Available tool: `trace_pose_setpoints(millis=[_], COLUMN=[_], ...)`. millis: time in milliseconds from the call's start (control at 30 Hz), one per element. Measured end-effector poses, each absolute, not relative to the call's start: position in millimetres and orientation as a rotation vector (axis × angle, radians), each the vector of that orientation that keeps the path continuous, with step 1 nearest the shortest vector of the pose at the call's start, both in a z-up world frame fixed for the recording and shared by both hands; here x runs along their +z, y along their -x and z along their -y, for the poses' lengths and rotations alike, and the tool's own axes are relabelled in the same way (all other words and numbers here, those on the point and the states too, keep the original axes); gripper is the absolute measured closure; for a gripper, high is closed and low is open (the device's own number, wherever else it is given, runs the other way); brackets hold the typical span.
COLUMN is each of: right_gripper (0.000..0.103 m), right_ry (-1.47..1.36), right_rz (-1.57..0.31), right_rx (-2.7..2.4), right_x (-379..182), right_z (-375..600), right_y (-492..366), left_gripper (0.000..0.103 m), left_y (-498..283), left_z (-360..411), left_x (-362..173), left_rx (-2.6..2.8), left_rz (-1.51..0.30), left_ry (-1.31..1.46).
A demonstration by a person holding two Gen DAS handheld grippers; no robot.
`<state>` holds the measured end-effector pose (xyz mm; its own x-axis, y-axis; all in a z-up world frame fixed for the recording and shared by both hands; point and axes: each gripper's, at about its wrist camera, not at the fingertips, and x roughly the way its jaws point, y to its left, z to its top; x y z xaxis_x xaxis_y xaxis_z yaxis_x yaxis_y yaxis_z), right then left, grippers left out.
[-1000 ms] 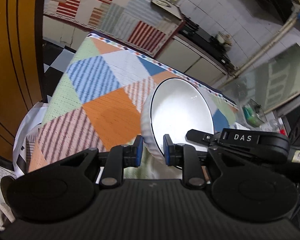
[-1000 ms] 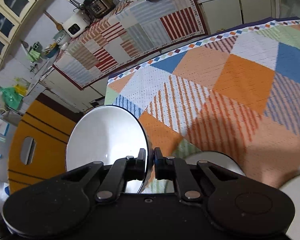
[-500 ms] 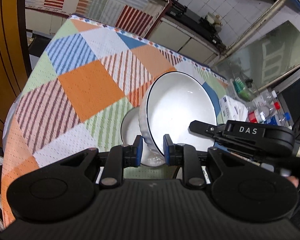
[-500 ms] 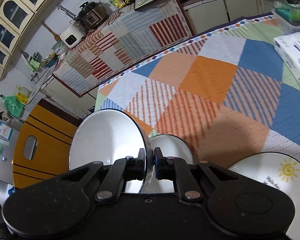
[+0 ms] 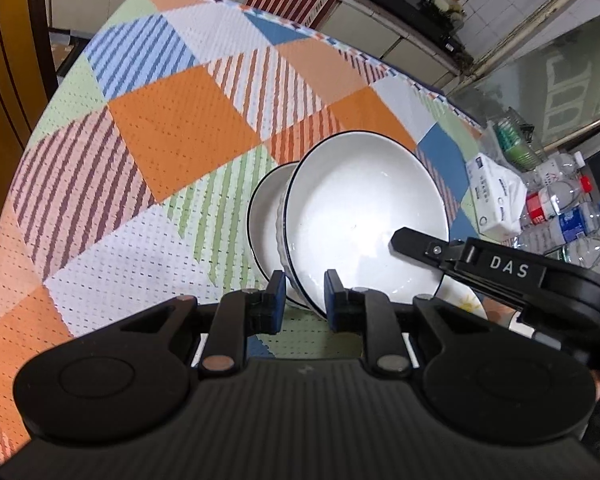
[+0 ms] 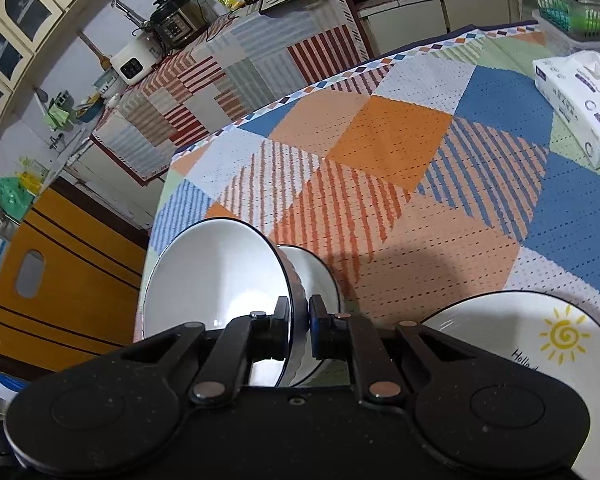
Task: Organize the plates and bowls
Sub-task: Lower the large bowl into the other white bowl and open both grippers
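A: A kitchen, with a table under a patchwork tablecloth (image 5: 172, 128) of orange, blue and striped diamonds. Take the resting bowl (image 5: 266, 216) as the landmark, a white bowl with a dark rim standing on the cloth.

B: And the task's thing?

A: The held bowl (image 5: 364, 224), larger-looking and tilted, hangs just above and beside the resting bowl, overlapping its rim in both views. Both grippers carry it: the left gripper (image 5: 305, 300) is clamped on the near rim, and the right gripper (image 6: 299, 330) is pinched tight on the rim as well. The right gripper's arm reaches across the bowl's mouth in the left view.

B: Anything else nearby?

A: A sun plate (image 6: 540, 344) lies to the right of the resting bowl, and a tissue pack (image 6: 580, 100) well beyond it.

B: The step?

A: Nesting, I'd judge. Next comes levelling the held bowl, centring it over the resting one, lowering gently, then letting go with both sets of fingers together.
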<state>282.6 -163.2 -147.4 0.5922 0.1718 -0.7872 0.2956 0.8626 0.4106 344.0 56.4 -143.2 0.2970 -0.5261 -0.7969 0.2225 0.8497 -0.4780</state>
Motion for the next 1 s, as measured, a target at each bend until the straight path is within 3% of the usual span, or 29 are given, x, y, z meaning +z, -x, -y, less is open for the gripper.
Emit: trace_pose_setpoints(millis=[633, 1000], right_gripper=[0.090, 0.089], right_ry=[-0.236, -0.148], right_rz=[-0.911, -0.909], right_rx=[-0.080, -0.089], right_x=[-149.3, -163.8], right_z=[133.2, 122.1], right_y=[-285.2, -290.3], left_gripper=[0.084, 0.083], left_y=[-348.1, -358.2], left_z=[-39.9, -55.2], left_x=[-155.5, -164.9], left_rx=[-0.487, -0.482], left_rz=[-1.228, -1.265], left_ry=[0.195, 0.312])
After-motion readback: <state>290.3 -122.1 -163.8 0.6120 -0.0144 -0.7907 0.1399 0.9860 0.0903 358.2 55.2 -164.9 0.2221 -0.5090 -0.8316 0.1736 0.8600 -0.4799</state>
